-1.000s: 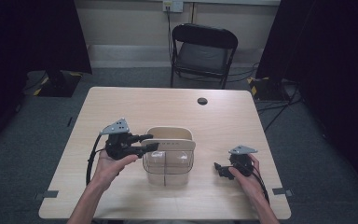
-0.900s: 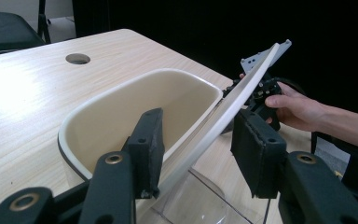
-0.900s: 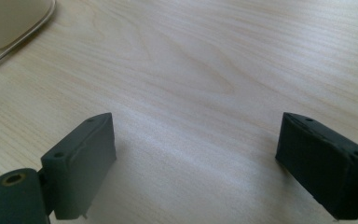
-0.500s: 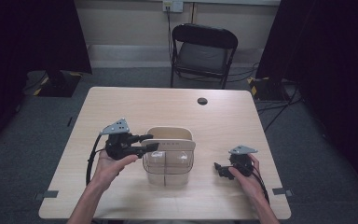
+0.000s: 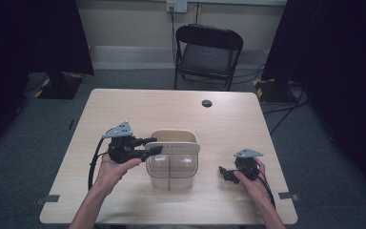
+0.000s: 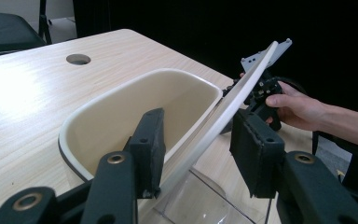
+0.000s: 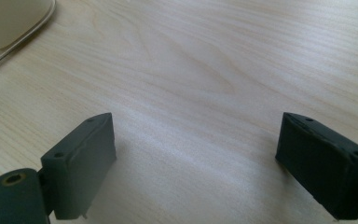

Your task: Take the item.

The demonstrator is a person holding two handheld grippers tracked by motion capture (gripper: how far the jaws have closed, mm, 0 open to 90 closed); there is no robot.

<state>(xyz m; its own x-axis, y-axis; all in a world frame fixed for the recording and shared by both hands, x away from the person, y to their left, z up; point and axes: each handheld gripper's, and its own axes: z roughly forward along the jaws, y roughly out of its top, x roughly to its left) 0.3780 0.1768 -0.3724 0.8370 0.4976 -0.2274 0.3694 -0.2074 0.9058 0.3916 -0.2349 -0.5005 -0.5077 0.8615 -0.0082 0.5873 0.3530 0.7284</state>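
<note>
Left gripper (image 6: 198, 154): jaws narrowed onto the cream lid (image 6: 223, 116), pads either side of its raised edge, lid tilted up over the container (image 5: 171, 160). Container: clear lower body, cream upper rim, standing mid-surface (image 5: 171, 109) between both hands. Right gripper (image 7: 196, 158): jaws wide, holding nothing, resting low on bare wood to the container's right. Folding chair (image 5: 208, 52) beyond the far edge.

In my right gripper view, the container (image 7: 14, 21) is cut off at the upper left corner. In my left gripper view, its clear base (image 6: 205, 200) runs off the bottom edge, and my right gripper (image 6: 261, 93) is partly hidden behind the tilted lid (image 6: 223, 116).
</note>
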